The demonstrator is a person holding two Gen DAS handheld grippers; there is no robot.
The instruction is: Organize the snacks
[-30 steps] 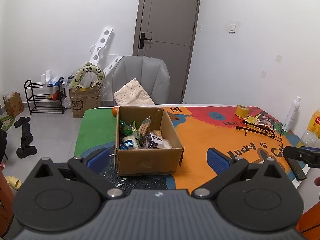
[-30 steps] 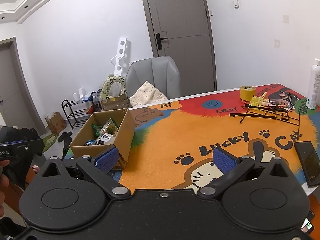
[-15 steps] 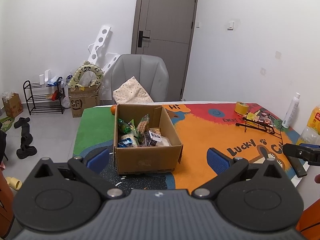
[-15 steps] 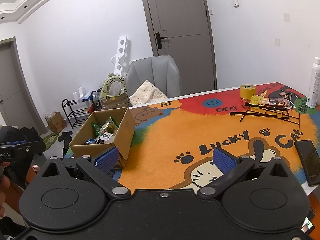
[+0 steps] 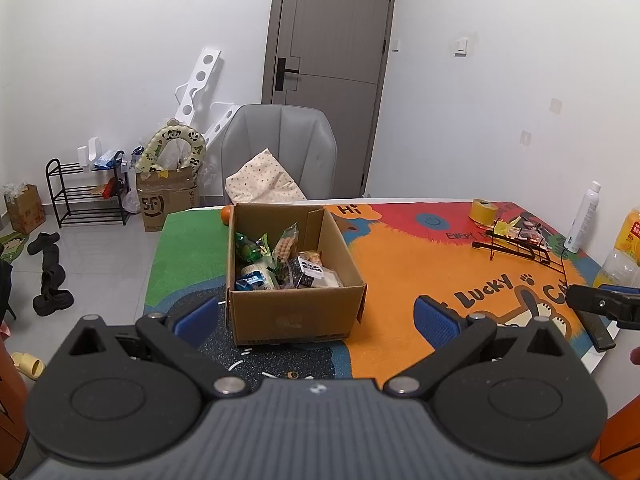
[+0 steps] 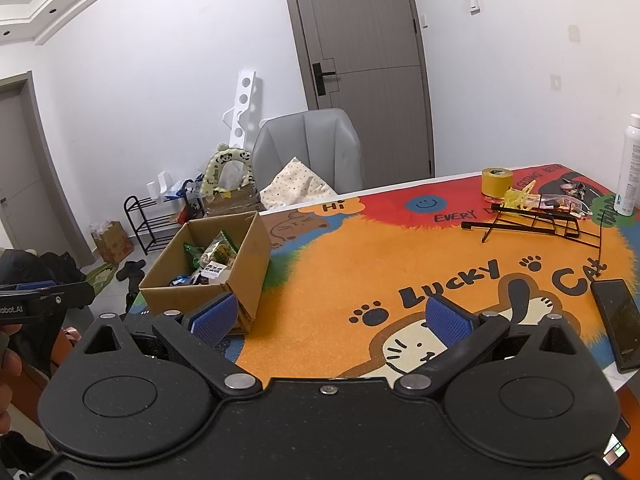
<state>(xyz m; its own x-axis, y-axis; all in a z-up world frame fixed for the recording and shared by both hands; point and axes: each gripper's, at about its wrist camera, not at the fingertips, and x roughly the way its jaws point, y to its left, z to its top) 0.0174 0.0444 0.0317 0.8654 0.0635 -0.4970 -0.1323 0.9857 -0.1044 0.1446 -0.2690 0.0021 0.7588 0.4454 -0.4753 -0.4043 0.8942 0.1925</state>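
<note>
Left wrist: both tools spread, empty; I'd pinch the box's (image 5: 294, 280) light, crinkly snacks (image 5: 286, 264) (slippery film) by a sealed edge.

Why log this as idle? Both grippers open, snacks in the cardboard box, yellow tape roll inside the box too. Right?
Not quite: the yellow tape roll stands on the mat far from the cardboard box, per the right wrist view. Left gripper and right gripper are open; snacks are in the box.

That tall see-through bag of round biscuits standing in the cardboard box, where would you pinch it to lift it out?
Grip the biscuit bag by its flat sealed top edge, coming straight down from above. It stands upright above the other snacks, and the cardboard box walls block any approach from the side.
</note>
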